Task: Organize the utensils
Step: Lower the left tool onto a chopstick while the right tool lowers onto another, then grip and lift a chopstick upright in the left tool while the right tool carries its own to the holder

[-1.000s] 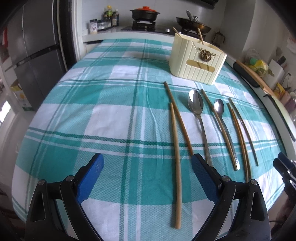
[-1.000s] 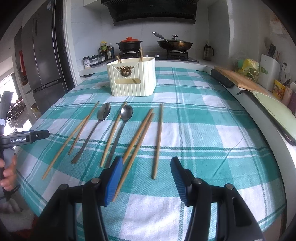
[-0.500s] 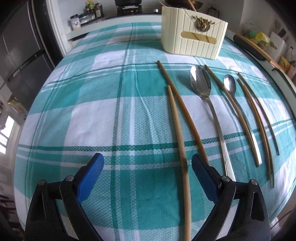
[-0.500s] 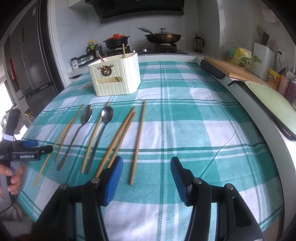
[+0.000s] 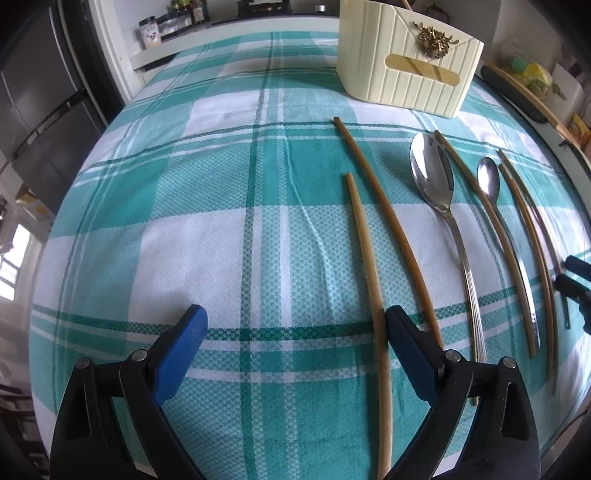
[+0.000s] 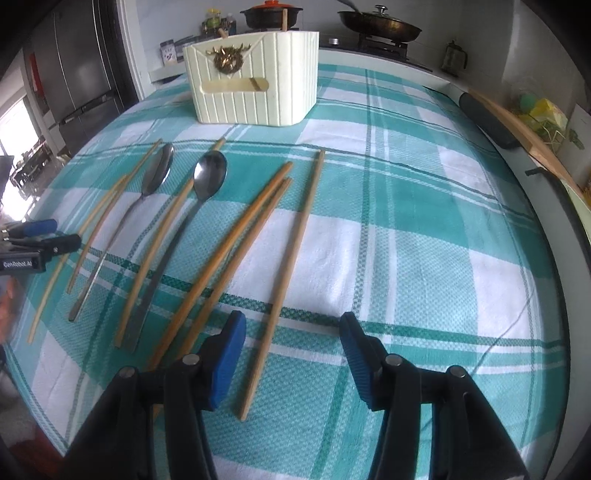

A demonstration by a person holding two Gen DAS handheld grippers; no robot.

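Blue-padded left tool [image 5: 293,350] hangs low over the counter [image 5: 221,221], jaws wide apart, gripping nothing; the leftmost bamboo chopstick [image 5: 369,280] runs between its pads, close against the right-side pad, contact unclear. Just right of that stick lies a second, longer chopstick [image 5: 384,221], its near end passing behind the pad. Further right: large steel spoon [image 5: 434,177], another chopstick [image 5: 476,192], a small spoon [image 5: 488,177], then a chopstick pair [image 5: 528,221] near the counter edge.

Right tool [image 6: 291,345], also blue-padded, jaws about half spread and closing, nothing clamped. A single chopstick [image 6: 291,254] lies between its pads, lower end near the left pad, touching neither as far as visible. Left of it sit the pair of chopsticks [image 6: 236,243] side by side, then the two spoons and remaining sticks fanned out toward the left tool [image 6: 44,236] at the frame edge.

All utensils lie flat on a teal-and-white checked cloth [image 6: 406,221]. Cream ribbed utensil holder [image 6: 255,81] with a gold crest stands upright beyond the utensil tips, two sticks poking from its top. Behind it, a stove with a black pot [image 6: 271,14] and a wok [image 6: 380,24]; fridge [image 6: 74,74] at left.
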